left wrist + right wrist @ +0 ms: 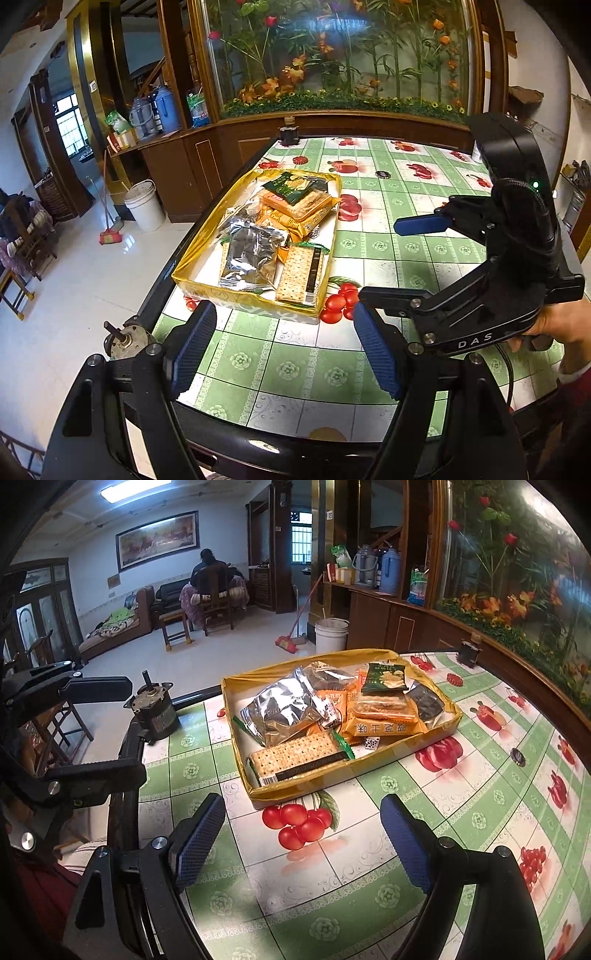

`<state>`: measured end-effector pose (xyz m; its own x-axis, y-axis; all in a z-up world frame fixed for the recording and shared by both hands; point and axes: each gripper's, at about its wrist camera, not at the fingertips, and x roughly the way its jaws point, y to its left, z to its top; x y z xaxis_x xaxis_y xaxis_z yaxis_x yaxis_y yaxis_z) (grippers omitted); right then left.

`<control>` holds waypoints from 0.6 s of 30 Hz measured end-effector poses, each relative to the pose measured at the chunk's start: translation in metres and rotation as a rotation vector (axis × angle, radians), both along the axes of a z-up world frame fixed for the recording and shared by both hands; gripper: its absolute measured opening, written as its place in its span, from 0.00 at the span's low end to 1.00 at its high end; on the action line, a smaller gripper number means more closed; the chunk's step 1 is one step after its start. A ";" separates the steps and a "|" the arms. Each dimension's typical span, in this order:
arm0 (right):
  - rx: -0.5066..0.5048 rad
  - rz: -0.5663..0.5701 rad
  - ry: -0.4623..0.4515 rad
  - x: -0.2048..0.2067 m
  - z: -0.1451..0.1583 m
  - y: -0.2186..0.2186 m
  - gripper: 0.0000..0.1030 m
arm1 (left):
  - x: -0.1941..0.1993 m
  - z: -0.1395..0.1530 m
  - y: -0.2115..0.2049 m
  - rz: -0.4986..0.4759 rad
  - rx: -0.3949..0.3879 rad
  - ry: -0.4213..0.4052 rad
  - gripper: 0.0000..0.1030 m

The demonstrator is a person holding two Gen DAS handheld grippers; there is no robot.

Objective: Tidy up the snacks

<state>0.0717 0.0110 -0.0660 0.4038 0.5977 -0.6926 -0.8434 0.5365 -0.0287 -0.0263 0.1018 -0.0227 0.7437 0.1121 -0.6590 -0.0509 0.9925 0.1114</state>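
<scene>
Heads up: both your left hand-held gripper [284,350] and right hand-held gripper [303,842] are spread wide, holding nothing. The snack packets are heaped in the shallow golden cardboard tray [373,766] on the counter [332,904]; grab the crinkly silver foil bag [284,709] carelessly and you'll probably drag neighbours out.

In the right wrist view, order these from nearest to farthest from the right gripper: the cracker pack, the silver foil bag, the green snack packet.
From the right gripper:
1. cracker pack, at the tray's near edge.
2. silver foil bag, left middle of the tray.
3. green snack packet, at the far side.
</scene>
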 end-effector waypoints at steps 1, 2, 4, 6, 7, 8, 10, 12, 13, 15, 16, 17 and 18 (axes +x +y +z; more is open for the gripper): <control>-0.001 0.004 -0.005 0.000 0.002 0.001 0.85 | 0.000 0.001 -0.001 -0.004 0.001 -0.001 0.74; -0.001 0.008 -0.011 -0.001 0.003 0.001 0.85 | 0.000 0.002 -0.002 -0.008 0.001 -0.001 0.74; -0.002 0.019 -0.024 -0.002 0.006 0.003 0.85 | 0.000 0.004 -0.004 -0.016 0.000 0.003 0.74; -0.005 0.030 -0.034 -0.002 0.009 0.005 0.85 | 0.001 0.006 -0.004 -0.019 0.002 0.002 0.74; -0.008 0.036 -0.041 -0.002 0.010 0.007 0.85 | 0.001 0.007 -0.004 -0.020 0.003 0.001 0.74; -0.013 0.041 -0.046 -0.002 0.011 0.008 0.85 | 0.001 0.009 -0.004 -0.021 0.004 -0.002 0.74; -0.020 0.050 -0.055 -0.002 0.012 0.011 0.85 | 0.000 0.011 -0.003 -0.022 0.006 -0.008 0.74; -0.024 0.059 -0.060 -0.001 0.013 0.012 0.85 | 0.001 0.013 -0.003 -0.020 0.003 -0.011 0.74; -0.025 0.061 -0.062 -0.001 0.014 0.013 0.85 | 0.001 0.014 -0.002 -0.019 0.003 -0.013 0.74; -0.025 0.067 -0.067 0.001 0.016 0.015 0.85 | 0.001 0.016 -0.001 -0.018 0.001 -0.014 0.74; -0.023 0.069 -0.070 0.001 0.017 0.015 0.85 | 0.002 0.016 -0.001 -0.017 -0.001 -0.014 0.74; -0.022 0.070 -0.073 0.002 0.018 0.015 0.85 | 0.002 0.017 0.000 -0.018 -0.004 -0.014 0.74; -0.021 0.071 -0.075 0.002 0.019 0.016 0.85 | 0.003 0.018 0.000 -0.019 -0.005 -0.015 0.74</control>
